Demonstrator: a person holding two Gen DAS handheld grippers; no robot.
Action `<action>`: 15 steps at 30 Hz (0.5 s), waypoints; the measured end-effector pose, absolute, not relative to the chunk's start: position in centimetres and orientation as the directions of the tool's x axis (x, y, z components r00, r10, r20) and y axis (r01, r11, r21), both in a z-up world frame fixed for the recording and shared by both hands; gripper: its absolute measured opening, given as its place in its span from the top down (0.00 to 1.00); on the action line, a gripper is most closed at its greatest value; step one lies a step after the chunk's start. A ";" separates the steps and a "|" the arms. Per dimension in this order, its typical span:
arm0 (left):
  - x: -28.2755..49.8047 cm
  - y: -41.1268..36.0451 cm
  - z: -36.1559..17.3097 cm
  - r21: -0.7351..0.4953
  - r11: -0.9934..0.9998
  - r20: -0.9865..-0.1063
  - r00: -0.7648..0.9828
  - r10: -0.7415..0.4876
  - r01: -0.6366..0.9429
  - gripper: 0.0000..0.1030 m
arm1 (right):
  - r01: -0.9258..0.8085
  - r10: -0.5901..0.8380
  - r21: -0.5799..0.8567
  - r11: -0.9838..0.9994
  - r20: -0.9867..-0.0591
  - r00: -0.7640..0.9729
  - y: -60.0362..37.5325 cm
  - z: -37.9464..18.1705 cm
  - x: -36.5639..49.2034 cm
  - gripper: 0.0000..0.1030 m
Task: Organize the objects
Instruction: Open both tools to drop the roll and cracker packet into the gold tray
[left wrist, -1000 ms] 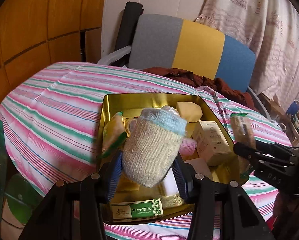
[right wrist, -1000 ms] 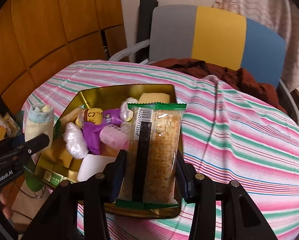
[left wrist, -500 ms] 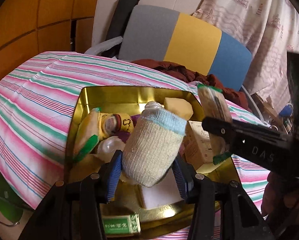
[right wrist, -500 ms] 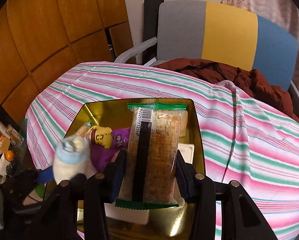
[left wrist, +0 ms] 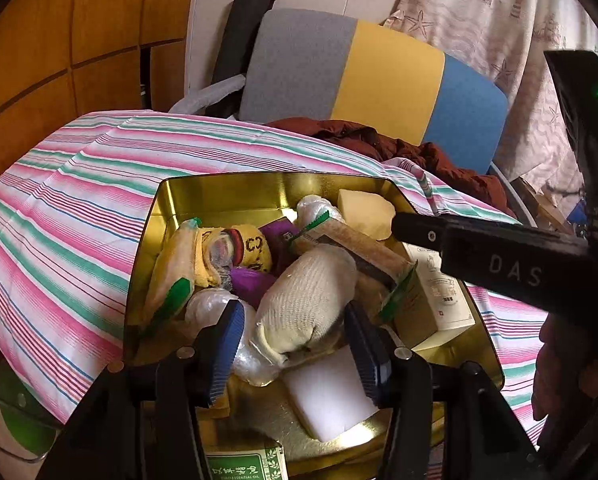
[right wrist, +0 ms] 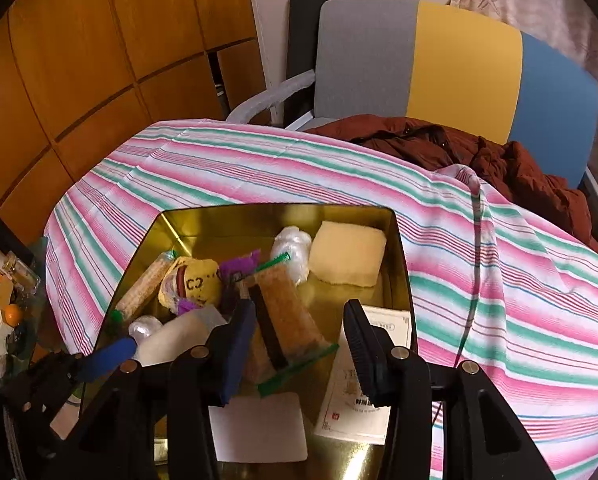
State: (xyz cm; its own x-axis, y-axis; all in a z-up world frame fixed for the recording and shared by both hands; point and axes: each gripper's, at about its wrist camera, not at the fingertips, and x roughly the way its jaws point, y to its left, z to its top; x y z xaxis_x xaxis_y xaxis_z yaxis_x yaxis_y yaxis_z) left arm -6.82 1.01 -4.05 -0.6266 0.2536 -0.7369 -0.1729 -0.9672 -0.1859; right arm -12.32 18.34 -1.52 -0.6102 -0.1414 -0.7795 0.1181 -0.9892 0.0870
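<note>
Sock [left wrist: 311,300] lies inside the gold tin [left wrist: 235,188], leaning against the snack packet [right wrist: 285,320] near its middle; your left gripper [left wrist: 295,344] and right gripper [right wrist: 299,344] both stand spread wide, holding nothing.

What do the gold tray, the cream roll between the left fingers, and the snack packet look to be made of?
Gold tray: likely thin metal, polished; its walls mirror the contents. Cream roll: knitted fabric, probably a sock; ribbed weave shows. Snack packet: clear glossy plastic film with green crimped ends, a brown biscuit-like bar inside.
</note>
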 end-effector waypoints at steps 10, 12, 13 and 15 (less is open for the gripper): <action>-5.6 1.3 -4.4 -0.147 -0.973 -0.738 -0.635 0.227 -0.177 0.49 | 0.111 -0.115 0.057 -0.992 -0.772 -0.626 18.4 -1.9 -10.0 0.54; -5.6 1.8 -4.8 -0.136 -0.973 -0.749 -0.624 0.222 -0.184 0.49 | 0.105 -0.104 0.049 -0.993 -0.769 -0.630 18.6 -1.9 -9.4 0.54; -5.5 1.9 -4.8 -0.130 -0.974 -0.749 -0.626 0.219 -0.186 0.49 | 0.100 -0.099 0.046 -0.994 -0.769 -0.631 18.8 -2.0 -9.1 0.54; -5.3 2.1 -4.6 -0.120 -0.975 -0.742 -0.636 0.214 -0.189 0.49 | 0.085 -0.091 0.048 -0.995 -0.771 -0.631 19.1 -2.2 -8.6 0.53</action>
State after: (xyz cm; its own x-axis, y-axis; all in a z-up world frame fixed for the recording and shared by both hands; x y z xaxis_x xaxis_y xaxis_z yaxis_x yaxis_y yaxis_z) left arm -5.29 2.11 -4.56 -0.6358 0.2142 -0.7416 -0.1888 -0.9747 -0.1197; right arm -8.58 19.13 -2.19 -0.6306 -0.0911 -0.7707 0.0855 -0.9952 0.0478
